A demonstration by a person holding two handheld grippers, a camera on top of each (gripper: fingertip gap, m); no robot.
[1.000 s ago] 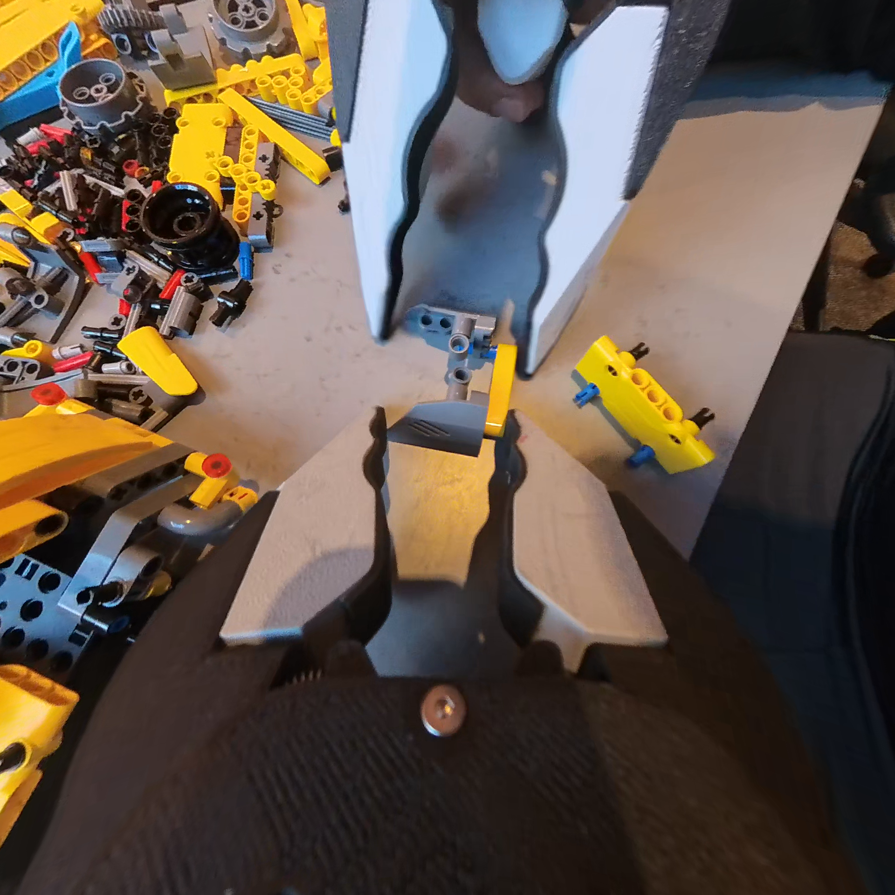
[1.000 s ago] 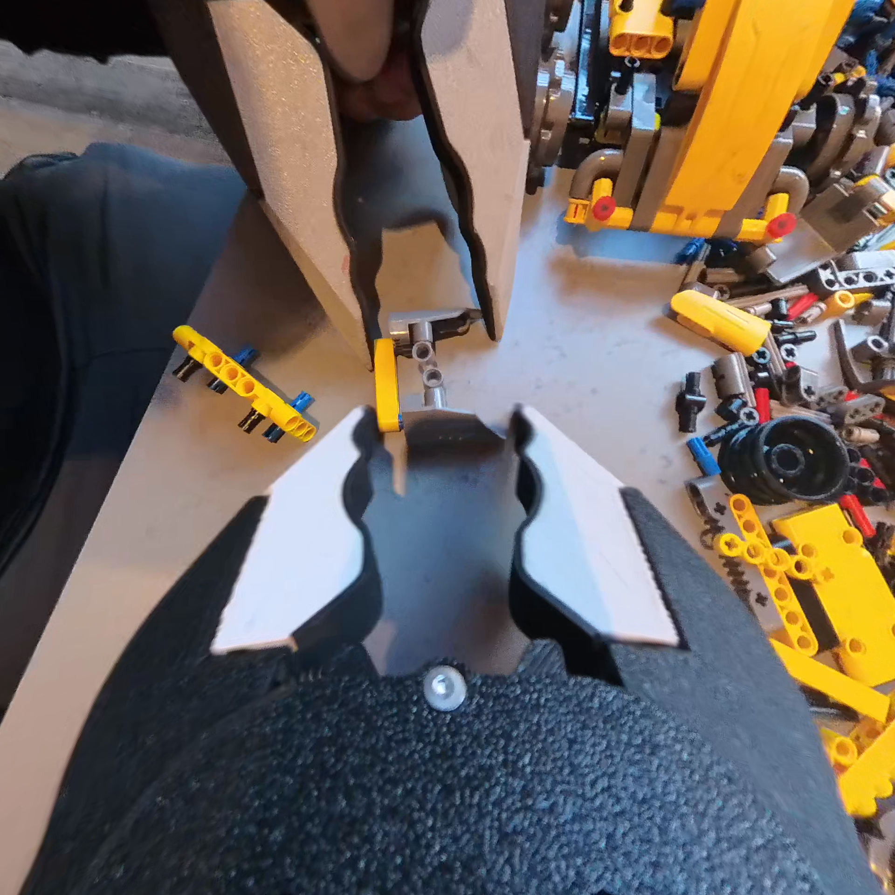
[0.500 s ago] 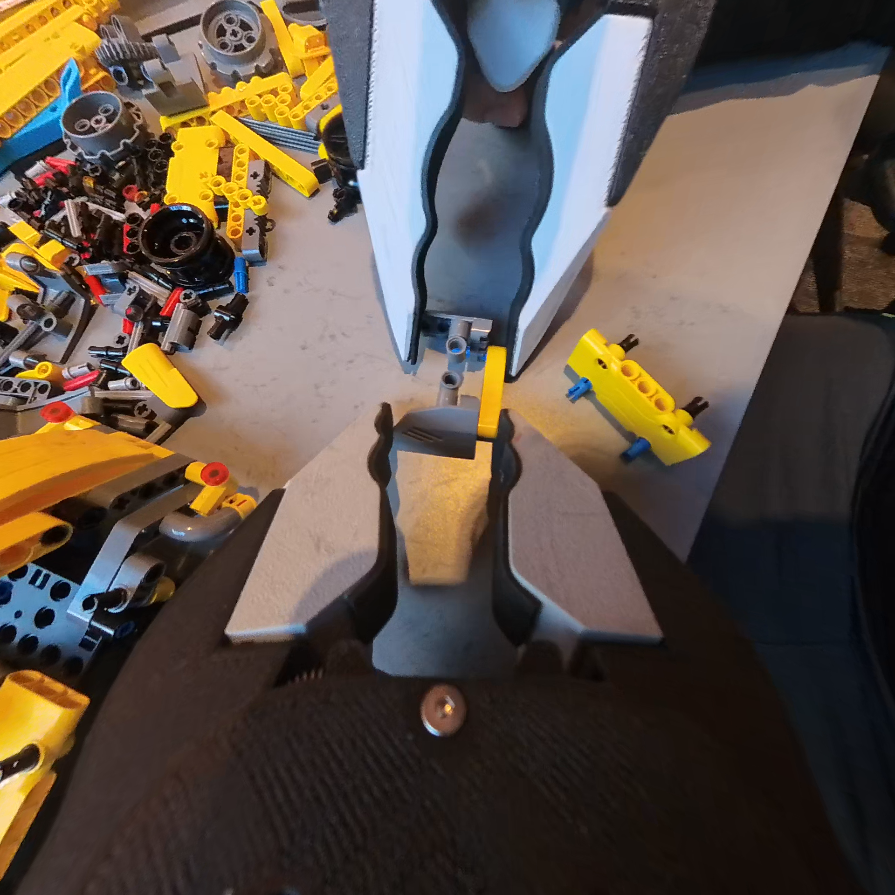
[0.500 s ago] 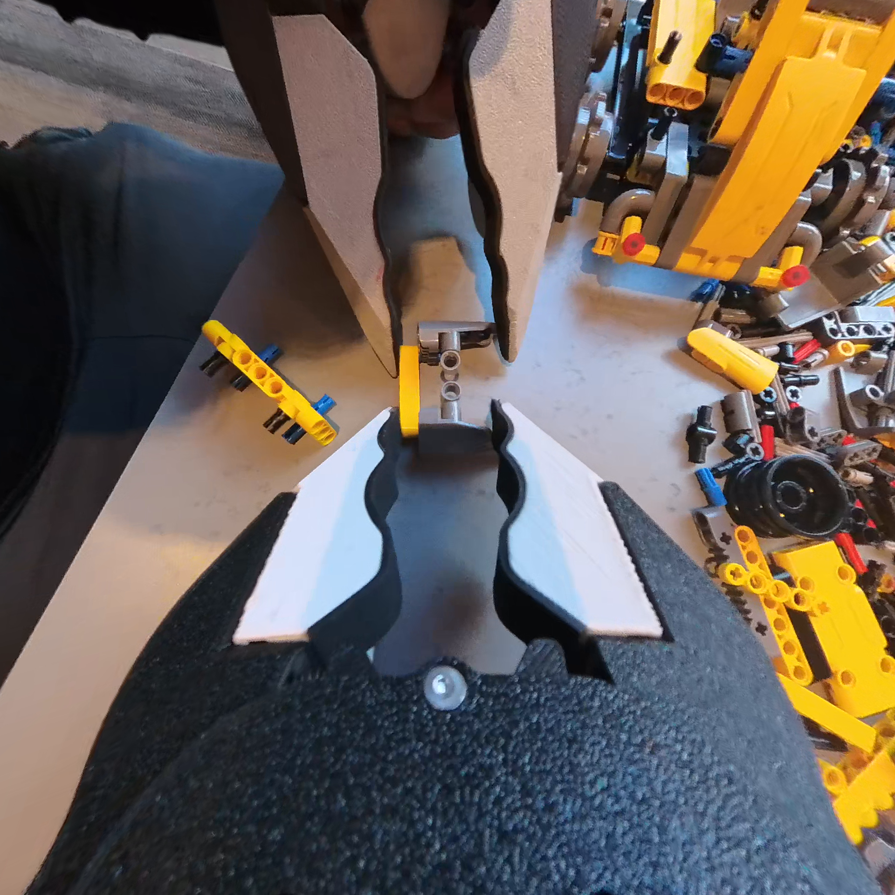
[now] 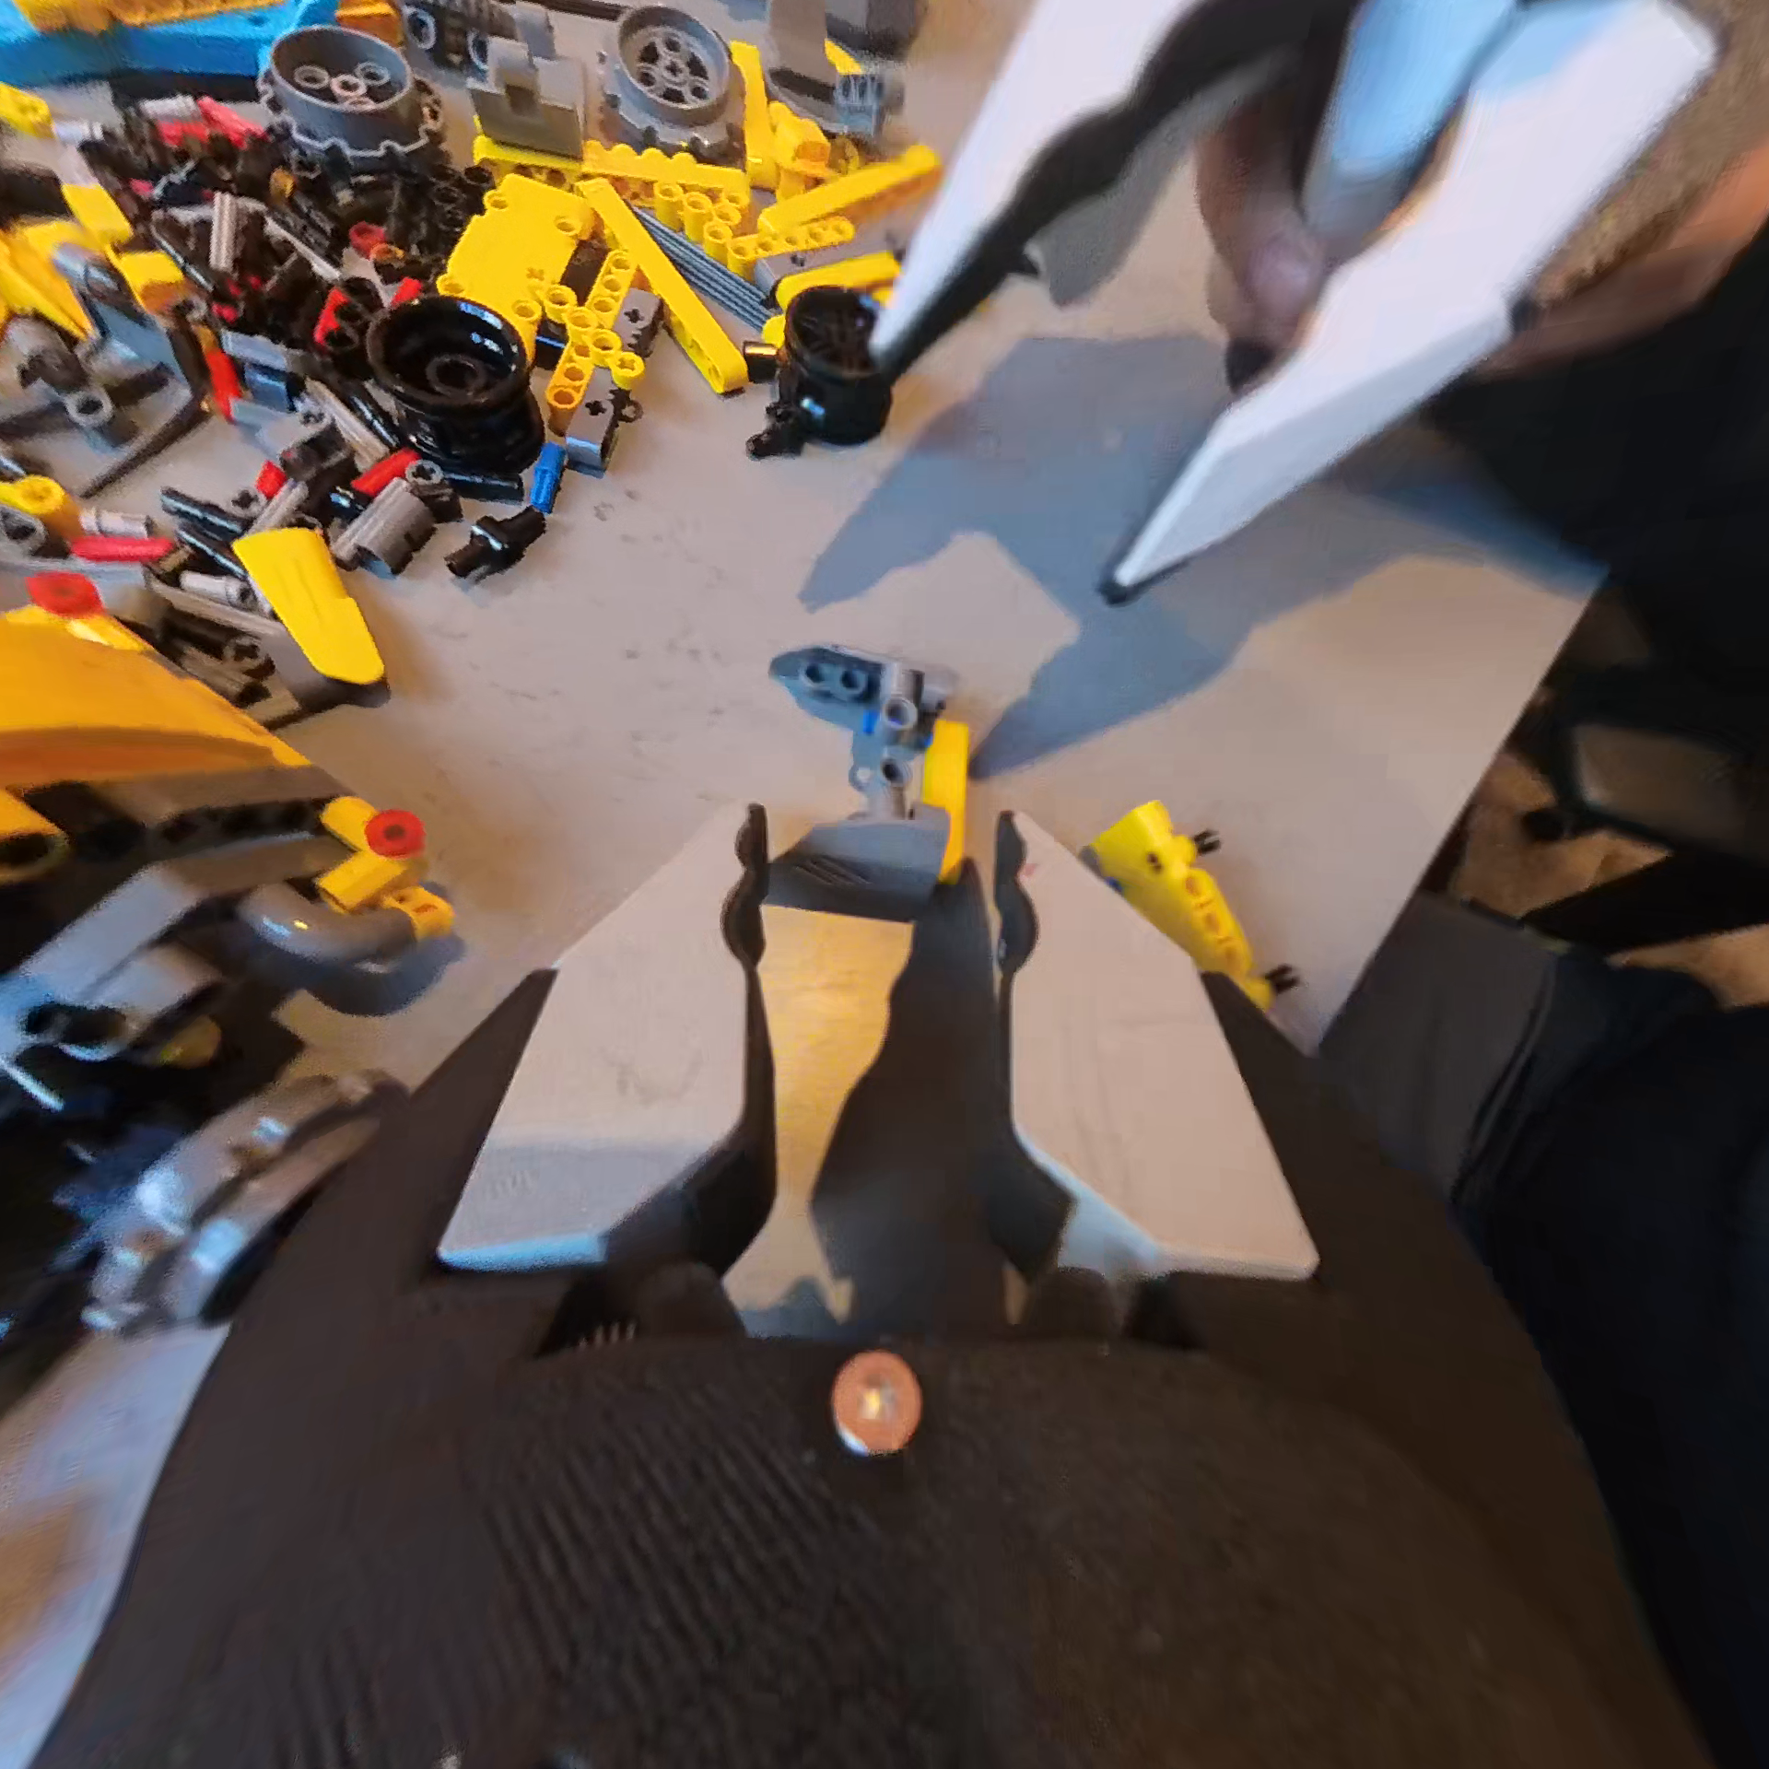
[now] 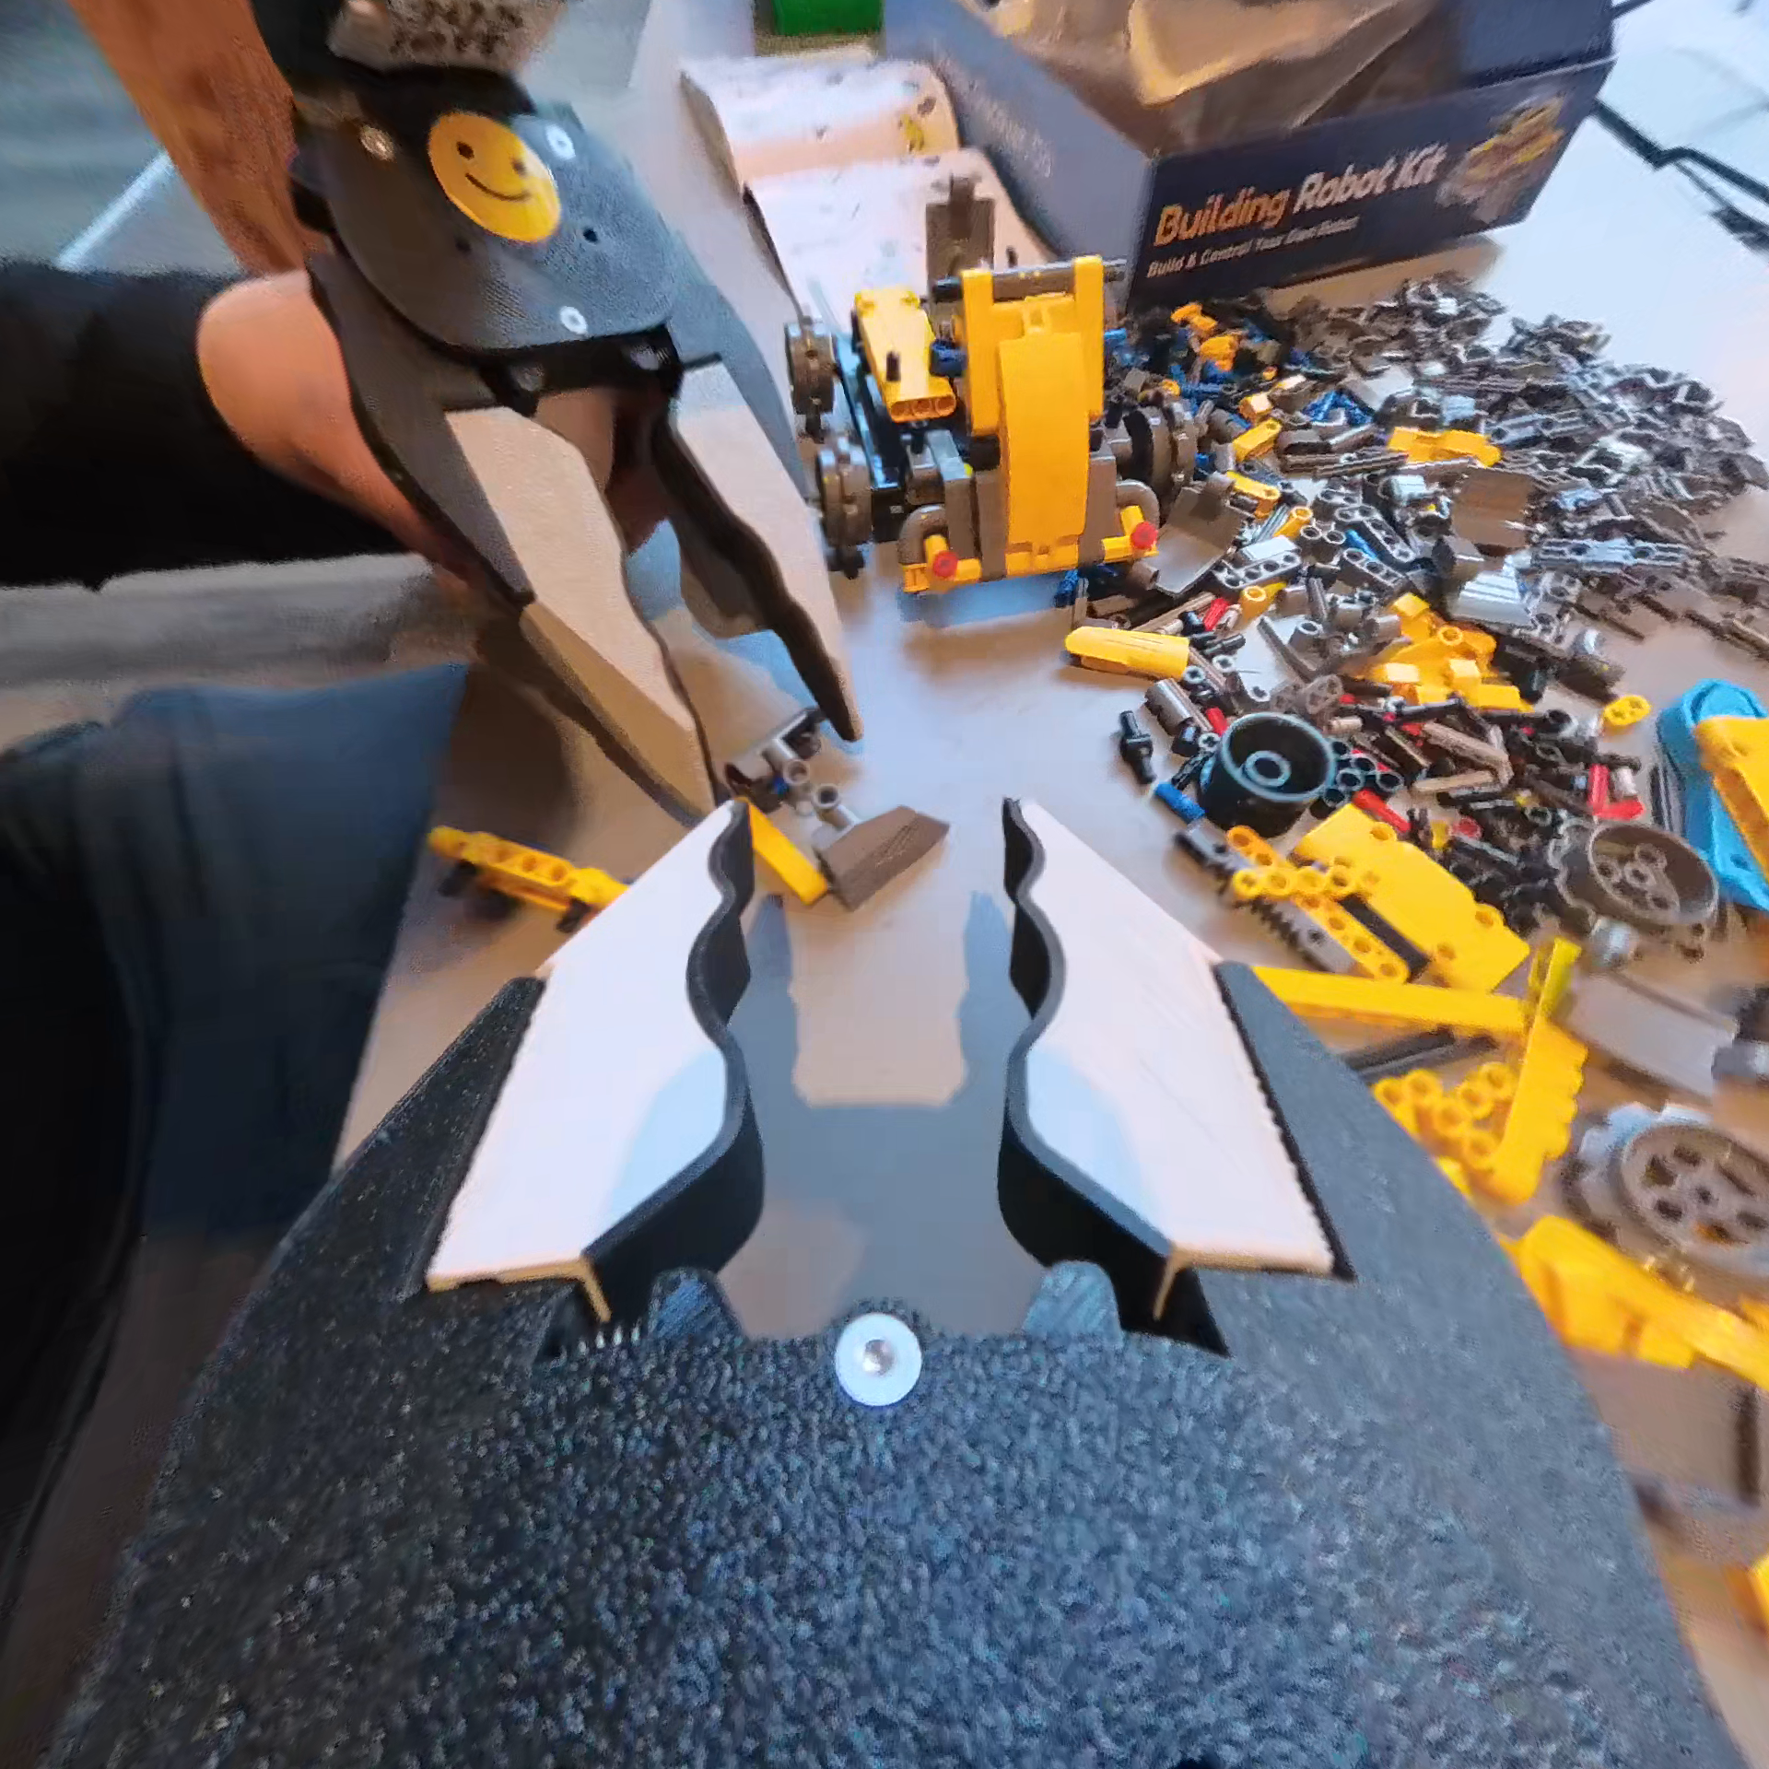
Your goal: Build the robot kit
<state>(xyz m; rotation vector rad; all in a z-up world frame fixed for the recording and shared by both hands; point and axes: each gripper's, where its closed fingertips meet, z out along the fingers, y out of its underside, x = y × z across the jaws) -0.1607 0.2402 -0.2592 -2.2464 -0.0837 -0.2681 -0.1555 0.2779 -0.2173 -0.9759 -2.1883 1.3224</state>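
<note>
A small grey-and-yellow brick assembly (image 5: 890, 747) lies on the pale table. My left gripper (image 5: 876, 823) is shut on its near end, a grey wedge panel with a yellow beam beside it. In the right wrist view the assembly (image 6: 876, 847) lies just ahead of my right gripper (image 6: 871, 814), which is open, empty and above the table. The left gripper (image 6: 780, 771) shows there at the assembly's far end. In the left wrist view the right gripper (image 5: 996, 469) is raised at the upper right, blurred and apart from the assembly.
A short yellow beam with black and blue pins (image 5: 1177, 900) lies by the table's edge (image 5: 1388, 766). A yellow vehicle model (image 6: 1015, 450), a pile of loose parts (image 6: 1436, 670) with a black wheel (image 6: 1264, 771), and a dark blue box (image 6: 1340, 191) fill the far side. There is about 6 centimetres between the tips of the two grippers.
My right gripper has opened, let go of the assembly's end and pulled back and up. The left gripper still holds its end, and the assembly stays on the table.
</note>
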